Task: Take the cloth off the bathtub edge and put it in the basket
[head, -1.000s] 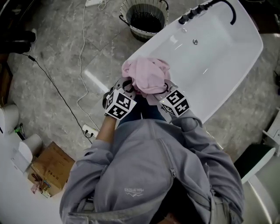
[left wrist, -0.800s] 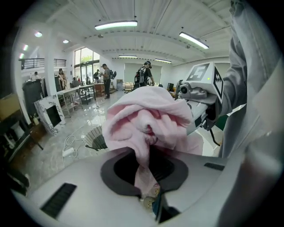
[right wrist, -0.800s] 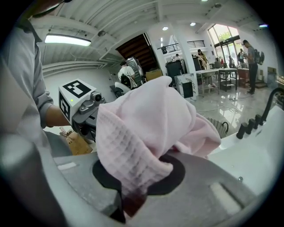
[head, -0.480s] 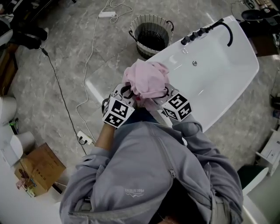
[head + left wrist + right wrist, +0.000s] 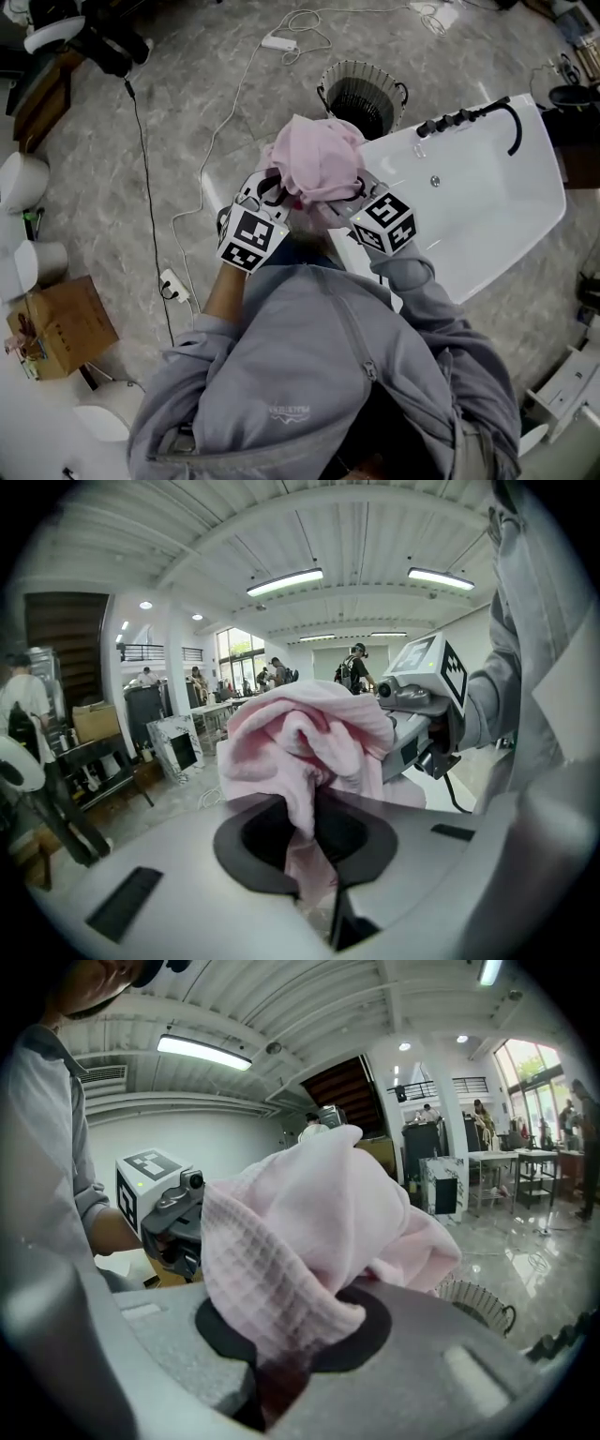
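Note:
The pink waffle-weave cloth [image 5: 317,161] is bunched in the air between both grippers, lifted clear of the white bathtub [image 5: 487,216]. My left gripper [image 5: 274,195] is shut on its left side; in the left gripper view the pink cloth [image 5: 300,752] runs down between the jaws. My right gripper [image 5: 349,201] is shut on its right side, and the cloth [image 5: 300,1241] fills the right gripper view. The wire basket [image 5: 361,94] stands on the floor just beyond the cloth, by the tub's tap end. In the right gripper view the basket [image 5: 478,1299] shows low at right.
Black taps and a spout [image 5: 469,117] line the tub's far rim. White cables [image 5: 202,187] and a power strip [image 5: 172,284] lie on the marble floor to the left. A cardboard box [image 5: 56,328] sits at lower left.
Both grippers have risen with the cloth, lifting it off the tub edge. The view has swung, so the basket now sits directly past the cloth.

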`<state>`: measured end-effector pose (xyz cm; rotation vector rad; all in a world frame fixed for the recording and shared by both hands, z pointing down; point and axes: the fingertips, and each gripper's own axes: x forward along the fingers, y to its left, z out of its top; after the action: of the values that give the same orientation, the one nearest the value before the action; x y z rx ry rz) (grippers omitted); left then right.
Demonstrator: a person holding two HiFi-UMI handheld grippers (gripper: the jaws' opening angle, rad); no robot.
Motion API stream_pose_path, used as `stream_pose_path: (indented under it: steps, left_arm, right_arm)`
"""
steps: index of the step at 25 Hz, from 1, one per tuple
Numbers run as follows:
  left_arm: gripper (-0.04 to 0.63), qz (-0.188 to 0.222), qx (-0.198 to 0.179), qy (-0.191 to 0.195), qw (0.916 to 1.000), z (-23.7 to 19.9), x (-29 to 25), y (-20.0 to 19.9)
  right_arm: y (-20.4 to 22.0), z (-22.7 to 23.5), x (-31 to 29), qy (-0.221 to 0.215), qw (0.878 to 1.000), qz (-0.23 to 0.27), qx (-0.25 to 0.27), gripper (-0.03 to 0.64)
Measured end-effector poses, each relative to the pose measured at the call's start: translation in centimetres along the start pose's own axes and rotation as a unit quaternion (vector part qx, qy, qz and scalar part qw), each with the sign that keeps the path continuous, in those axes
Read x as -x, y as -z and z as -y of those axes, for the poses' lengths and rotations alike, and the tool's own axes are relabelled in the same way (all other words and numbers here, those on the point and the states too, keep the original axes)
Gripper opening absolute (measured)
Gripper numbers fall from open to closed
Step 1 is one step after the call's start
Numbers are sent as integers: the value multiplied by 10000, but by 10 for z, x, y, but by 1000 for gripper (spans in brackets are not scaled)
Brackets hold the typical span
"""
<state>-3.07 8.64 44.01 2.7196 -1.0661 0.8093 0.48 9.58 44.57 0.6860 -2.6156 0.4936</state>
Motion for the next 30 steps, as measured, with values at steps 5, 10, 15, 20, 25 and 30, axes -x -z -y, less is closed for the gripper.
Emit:
stream_pose_path:
  steps: [5, 10, 15, 20, 25, 30]
  left_arm:
    - [41, 193, 190, -539, 9982, -42, 15, -6]
    - [41, 424, 498, -968, 9932, -96, 34, -4]
    - [40, 496, 585, -1211, 9897, -153, 43, 3]
    - [40, 500, 597, -1239, 9892, -207, 48, 10]
    - [40, 534, 553, -1117, 9908, -259, 47, 12]
    - [40, 613, 409, -868, 9935, -300, 43, 10]
  right_arm:
    - [-34, 1, -33, -318, 9990, 122, 275, 87]
    - [-74, -1, -79, -615, 9962, 155, 598, 87]
    - [-104, 4, -129, -776, 9944, 151, 707, 87]
    - [-132, 12, -177, -830, 9941, 120, 689, 87]
    - [-160, 23, -218, -703, 9954, 124, 632, 87]
    - [-182, 36, -248, -449, 9976, 231, 475, 87]
